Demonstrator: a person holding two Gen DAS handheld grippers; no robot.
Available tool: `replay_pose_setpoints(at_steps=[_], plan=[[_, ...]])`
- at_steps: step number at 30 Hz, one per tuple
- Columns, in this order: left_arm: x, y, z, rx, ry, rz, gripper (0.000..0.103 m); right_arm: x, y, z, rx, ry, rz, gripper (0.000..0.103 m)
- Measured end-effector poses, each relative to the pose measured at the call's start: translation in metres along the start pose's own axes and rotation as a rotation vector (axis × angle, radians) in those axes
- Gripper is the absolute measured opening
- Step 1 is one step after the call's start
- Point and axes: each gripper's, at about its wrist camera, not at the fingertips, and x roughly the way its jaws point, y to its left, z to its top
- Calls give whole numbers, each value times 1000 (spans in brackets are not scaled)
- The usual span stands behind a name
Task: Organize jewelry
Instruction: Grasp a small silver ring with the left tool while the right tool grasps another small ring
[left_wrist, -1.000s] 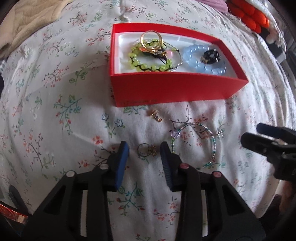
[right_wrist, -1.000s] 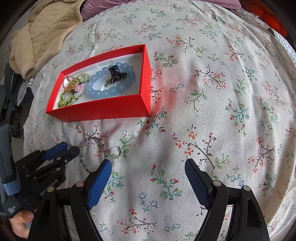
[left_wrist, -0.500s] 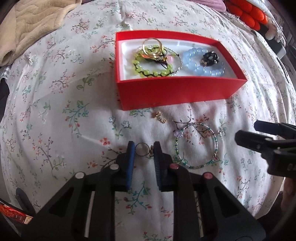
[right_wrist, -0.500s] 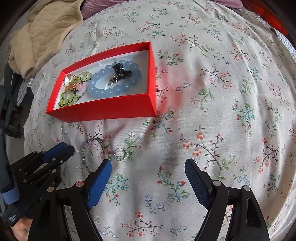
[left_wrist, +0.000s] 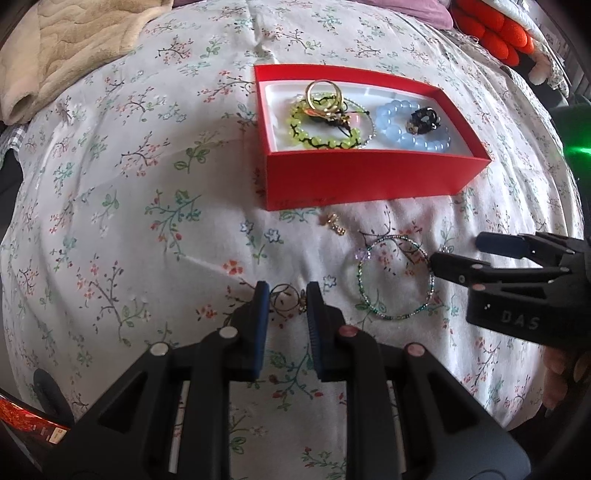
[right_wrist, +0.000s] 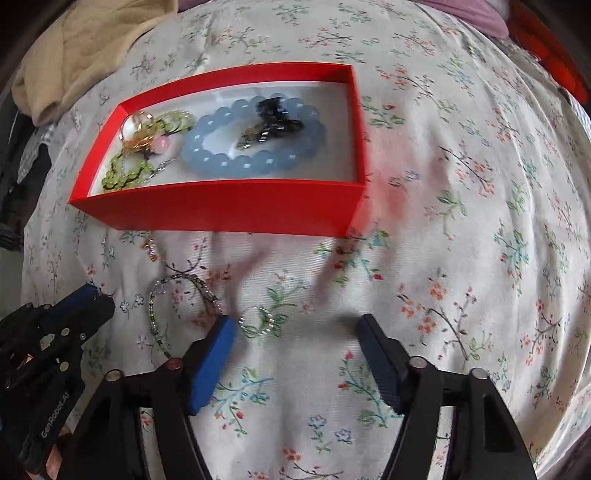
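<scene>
Surface: one bed with a white floral sheet (left_wrist: 155, 206); all items lie on it.
Box: one red open box (left_wrist: 369, 184) with a white lining, beyond both grippers.
Box contents, counted: one pale blue bead bracelet (right_wrist: 255, 162); one dark clasp-like piece (right_wrist: 273, 123) lying inside its loop; one lime-green bead bracelet (left_wrist: 317, 138); one thin silver bangle (left_wrist: 369, 127) overlapping it; one gold ring (left_wrist: 321, 94) resting on top of that cluster. A pink bead shows beside the gold piece in the right wrist view; I cannot tell what it belongs to.
Loose on sheet, counted: one small gold charm (left_wrist: 334, 224) just in front of the box wall; one thin green-beaded bangle (left_wrist: 395, 278); one small beaded ring (right_wrist: 258, 321); one dark wire ring (left_wrist: 286, 297).
Left gripper (left_wrist: 284, 295): count one; jaws drawn close together and clamped on the dark wire ring, which sits upright between the blue pads.
Right gripper (right_wrist: 295, 332): count one; jaws apart and closing; pads touch nothing. The small beaded ring lies on the sheet between them, just beside the left pad.
Relation: the green-beaded bangle lies between the two grippers; in the left wrist view one finger of the right gripper reaches its rim.
Background: one beige blanket (left_wrist: 66, 48) at the far left; orange knit item (left_wrist: 495, 33) at the far right.
</scene>
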Motion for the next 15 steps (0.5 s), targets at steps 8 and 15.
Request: replay_pose_setpoints(at_steps=[8,15], plan=[[0,1,-1,-3,1,0,22,7,18,4,-39,-11,-13,42],[1,1,-1,-4,-1,-1,22,12,24,4,-49,2,18,32]])
